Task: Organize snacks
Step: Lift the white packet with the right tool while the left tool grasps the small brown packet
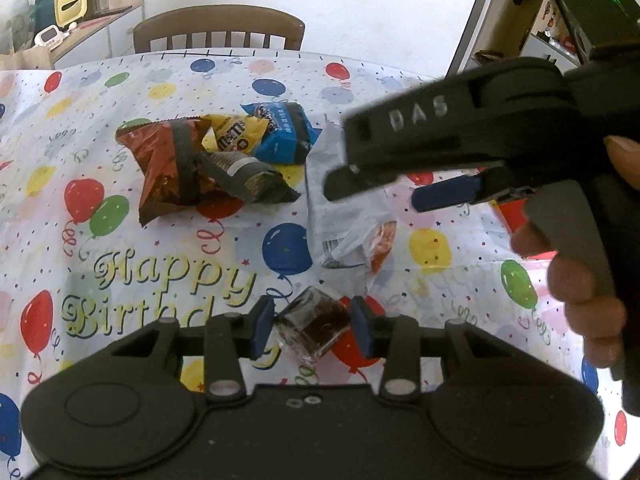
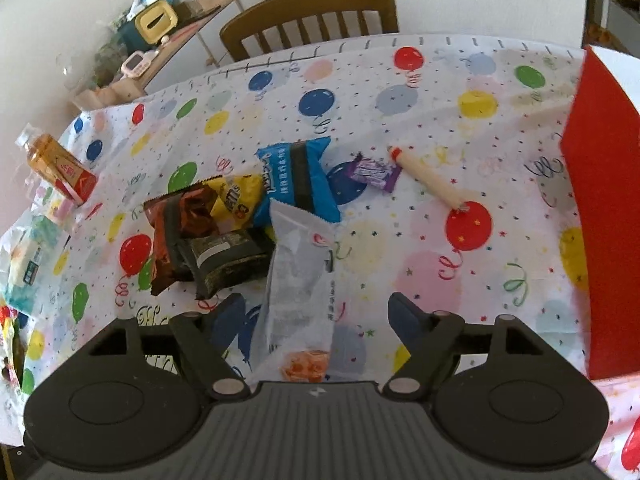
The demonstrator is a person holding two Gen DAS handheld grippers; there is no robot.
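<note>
Hand-held gripper [image 1: 312, 328] near M&M's packet [image 1: 234, 136]

Bright, even daylight across both views; pale, washed-out whites on the tablecloth [image 2: 400, 128], strongest toward the upper part of the frame; soft shadows only; heavy fisheye bending with dark vignetted corners; slightly soft focus throughout, blurriest on near dark parts at bottom.
</note>
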